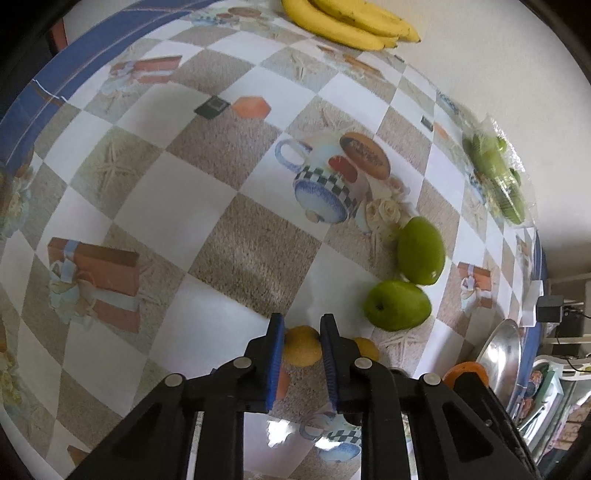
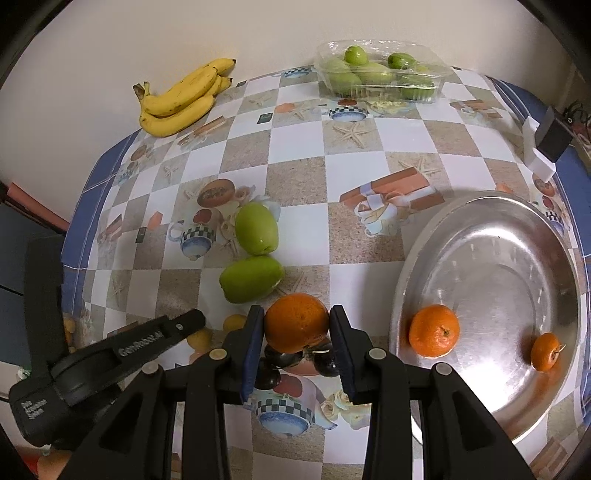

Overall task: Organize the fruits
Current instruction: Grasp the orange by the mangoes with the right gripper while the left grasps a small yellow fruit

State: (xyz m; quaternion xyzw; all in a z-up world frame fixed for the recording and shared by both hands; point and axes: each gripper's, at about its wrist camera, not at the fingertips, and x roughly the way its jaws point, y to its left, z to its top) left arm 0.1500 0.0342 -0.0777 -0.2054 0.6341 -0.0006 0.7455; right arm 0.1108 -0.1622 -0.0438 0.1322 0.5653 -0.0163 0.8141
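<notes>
Left wrist view: left hand-held gripper pointing steeply down at the desk, jaws drawn close together with nothing pinched between them; only printed yellow fruit of the tablecloth showing in the gap. Two loose green fruits just ahead and to the right, the nearer green fruit almost touching the farther green fruit. Bunch of bananas at the far edge by the wall, clear box of green fruit at the right edge, a sliver of the metal tray low on the right.

Right wrist view: right hand-held gripper clamped on an orange, both blue pads pressed against its sides, fruit apparently raised off the desk, though contact underneath is hidden. Metal tray just to the right, already holding a mandarin near its left rim and a smaller mandarin further right. Left tool visible at lower left, resting low beside the green fruits.

Step in hand, by judgement: carrying the gripped orange across to the tray with the other citrus. Next move calls for a short travel rightward over the rim, lowering into bare metal clear of the mandarin, then releasing gently to prevent rolling. Green fruits likely next, perhaps for the idle left tool.
</notes>
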